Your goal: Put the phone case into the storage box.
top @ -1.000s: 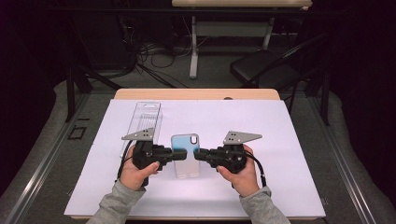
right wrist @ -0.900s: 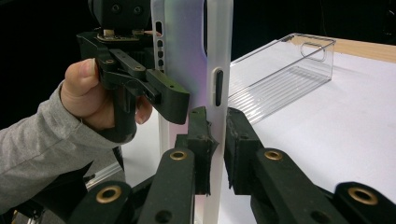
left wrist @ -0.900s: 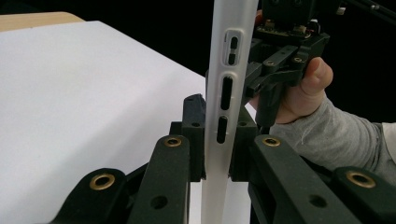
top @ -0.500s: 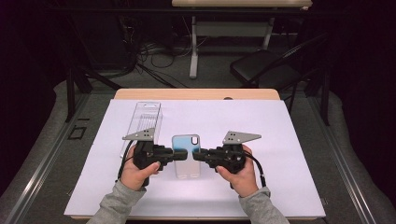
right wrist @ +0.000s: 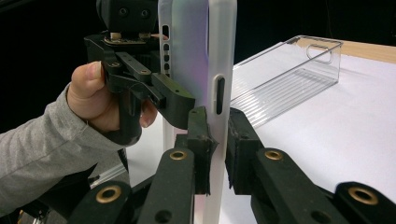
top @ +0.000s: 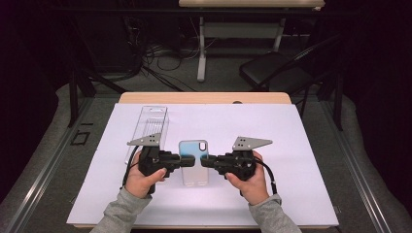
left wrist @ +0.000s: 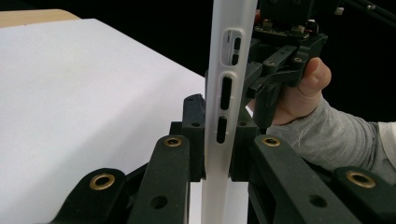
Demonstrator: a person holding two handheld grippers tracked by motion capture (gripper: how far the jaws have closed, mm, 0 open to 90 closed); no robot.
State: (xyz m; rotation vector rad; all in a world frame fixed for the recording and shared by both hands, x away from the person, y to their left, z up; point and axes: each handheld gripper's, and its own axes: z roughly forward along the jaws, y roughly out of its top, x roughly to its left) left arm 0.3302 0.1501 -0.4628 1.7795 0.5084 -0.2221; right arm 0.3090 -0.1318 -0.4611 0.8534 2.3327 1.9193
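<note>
Nothing has shifted in the last second: you still hold the translucent phone case (top: pixel 194 162) between both grippers, over the middle of the white table cover (top: pixel 291 145). Your left gripper (top: pixel 190 161) clamps its left edge, your right gripper (top: pixel 205 162) its right edge. The clear plastic package (top: pixel 149 127) lies behind your left hand (top: pixel 138 178).
</note>
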